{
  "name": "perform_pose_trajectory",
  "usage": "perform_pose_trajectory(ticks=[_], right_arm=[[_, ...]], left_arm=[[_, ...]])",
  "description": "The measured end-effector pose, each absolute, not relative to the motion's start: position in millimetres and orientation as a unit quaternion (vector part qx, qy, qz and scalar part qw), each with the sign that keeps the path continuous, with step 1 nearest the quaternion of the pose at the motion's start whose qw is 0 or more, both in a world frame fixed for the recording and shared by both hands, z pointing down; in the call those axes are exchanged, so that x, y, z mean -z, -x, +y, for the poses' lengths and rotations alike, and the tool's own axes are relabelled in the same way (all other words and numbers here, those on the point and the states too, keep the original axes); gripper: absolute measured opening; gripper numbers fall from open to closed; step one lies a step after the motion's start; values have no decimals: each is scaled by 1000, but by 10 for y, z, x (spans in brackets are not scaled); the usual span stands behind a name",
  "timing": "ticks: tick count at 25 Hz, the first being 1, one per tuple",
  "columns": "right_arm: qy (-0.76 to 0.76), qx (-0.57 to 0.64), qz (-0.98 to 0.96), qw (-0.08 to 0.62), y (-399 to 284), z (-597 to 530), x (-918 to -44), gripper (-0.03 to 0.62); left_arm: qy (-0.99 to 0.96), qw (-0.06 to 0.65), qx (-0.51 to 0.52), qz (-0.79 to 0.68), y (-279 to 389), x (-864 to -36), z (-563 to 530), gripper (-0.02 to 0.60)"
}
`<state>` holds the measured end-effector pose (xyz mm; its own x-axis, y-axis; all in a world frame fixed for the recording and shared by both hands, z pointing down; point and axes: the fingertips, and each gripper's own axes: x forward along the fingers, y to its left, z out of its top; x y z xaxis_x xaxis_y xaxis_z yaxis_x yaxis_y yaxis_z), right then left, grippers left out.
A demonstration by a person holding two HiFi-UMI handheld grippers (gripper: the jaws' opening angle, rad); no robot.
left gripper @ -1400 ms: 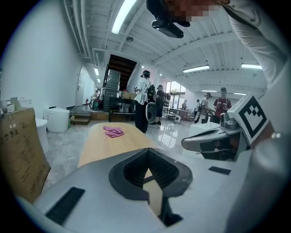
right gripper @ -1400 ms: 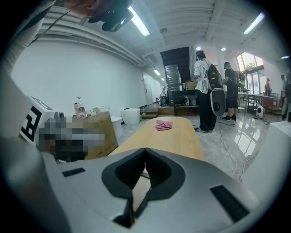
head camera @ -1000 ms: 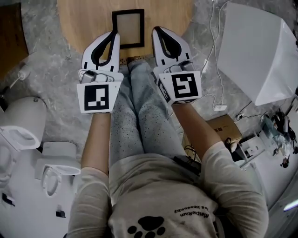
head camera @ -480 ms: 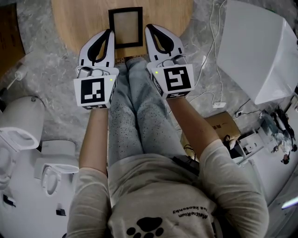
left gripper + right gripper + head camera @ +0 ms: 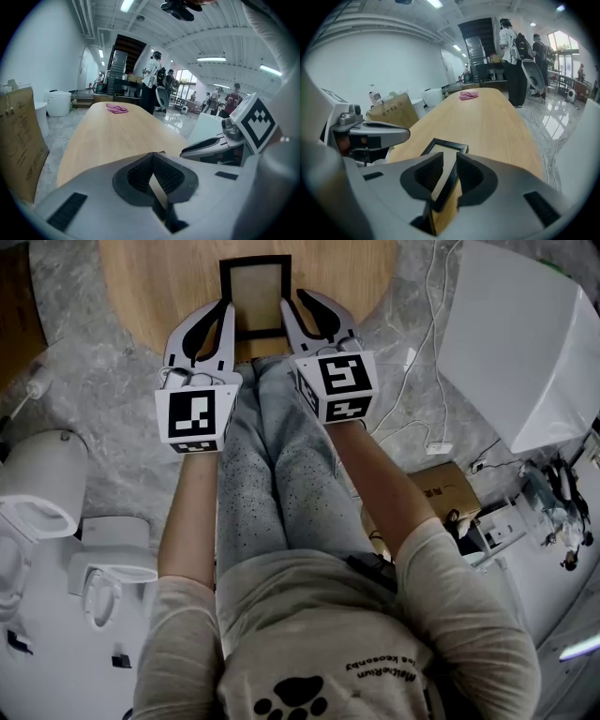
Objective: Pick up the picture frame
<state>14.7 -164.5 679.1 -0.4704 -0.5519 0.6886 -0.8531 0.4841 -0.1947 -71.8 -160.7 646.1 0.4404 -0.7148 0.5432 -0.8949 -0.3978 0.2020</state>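
One picture frame lies on one wooden table

Our forearms reach forward side by side. Our left claw is pinched closed, and our right claw is opening with the picture frame edge between its jaws.

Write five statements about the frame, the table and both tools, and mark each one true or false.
1. The picture frame lies flat on the wooden table. True.
2. The left tool has its jaws wide apart. False: they are together, with nothing between them.
3. The right tool is clear of the frame. False: its jaws are opening, with the frame's edge between them.
4. A pink cloth lies at the table's far end. True.
5. The frame's border is white. False: it is black.
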Motion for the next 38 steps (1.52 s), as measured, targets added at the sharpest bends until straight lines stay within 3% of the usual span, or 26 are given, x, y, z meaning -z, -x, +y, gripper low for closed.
perform_pose_trajectory(ticks=[10, 25, 38], right_arm=[[-418, -320, -782, 334, -125, -1618, -7308, 123], [-424, -379, -740, 358, -183, -1140, -7361, 87], [-418, -408, -718, 378, -243, -751, -7524, 83]], left_arm=[[-804, 265, -211, -488, 755, -6781, -1649, 9], [-807, 270, -216, -479, 690, -6699, -1247, 9], [-782, 335, -250, -463, 767, -7087, -784, 9]])
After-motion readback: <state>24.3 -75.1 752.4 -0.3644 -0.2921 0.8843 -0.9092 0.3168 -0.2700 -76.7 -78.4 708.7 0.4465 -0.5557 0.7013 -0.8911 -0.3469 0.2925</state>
